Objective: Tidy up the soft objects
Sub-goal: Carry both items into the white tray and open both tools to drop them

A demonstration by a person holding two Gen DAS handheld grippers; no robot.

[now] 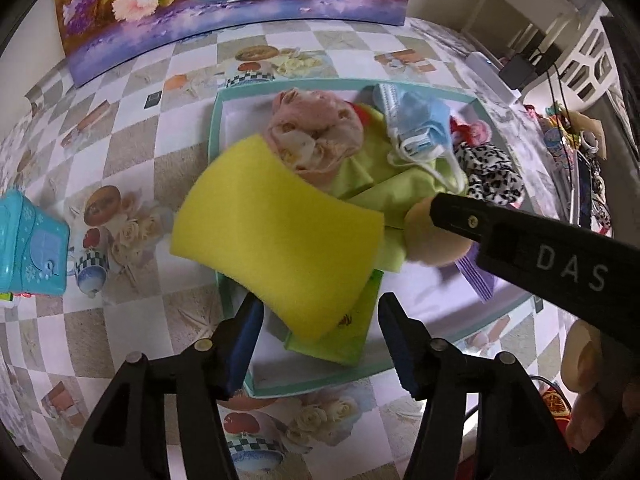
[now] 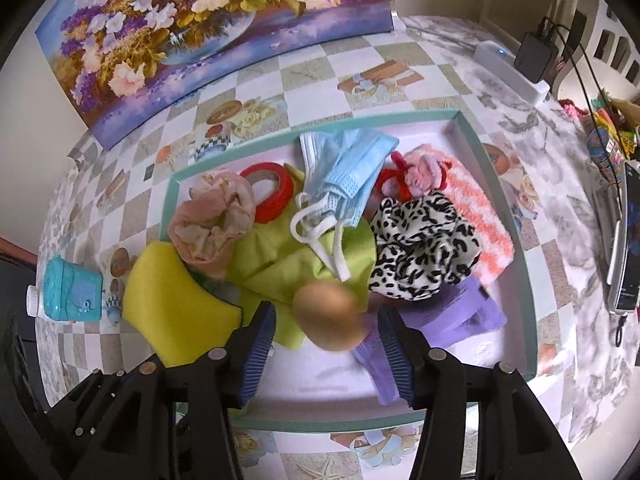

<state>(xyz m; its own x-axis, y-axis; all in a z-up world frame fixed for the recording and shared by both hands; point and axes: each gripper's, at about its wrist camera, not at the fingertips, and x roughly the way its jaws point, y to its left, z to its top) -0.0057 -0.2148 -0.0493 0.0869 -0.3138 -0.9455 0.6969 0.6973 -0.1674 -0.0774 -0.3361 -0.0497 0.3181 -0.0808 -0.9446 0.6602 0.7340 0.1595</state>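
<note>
Both tools hang over the tray (image 2: 516,216) so drops land inside: my left tool (image 1: 320,344) is parted, the sponge (image 1: 276,236) loose between its pads. My right tool (image 2: 326,354) is parted too, the ball (image 2: 330,316) free, nothing gripped.

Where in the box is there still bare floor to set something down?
Bare white floor shows along the box's near edge, ahead of the purple cloth, and in the far right corner beyond the striped cloth. The middle is crowded: green cloth, mask, leopard cloth, sponge overhanging the left wall.
</note>
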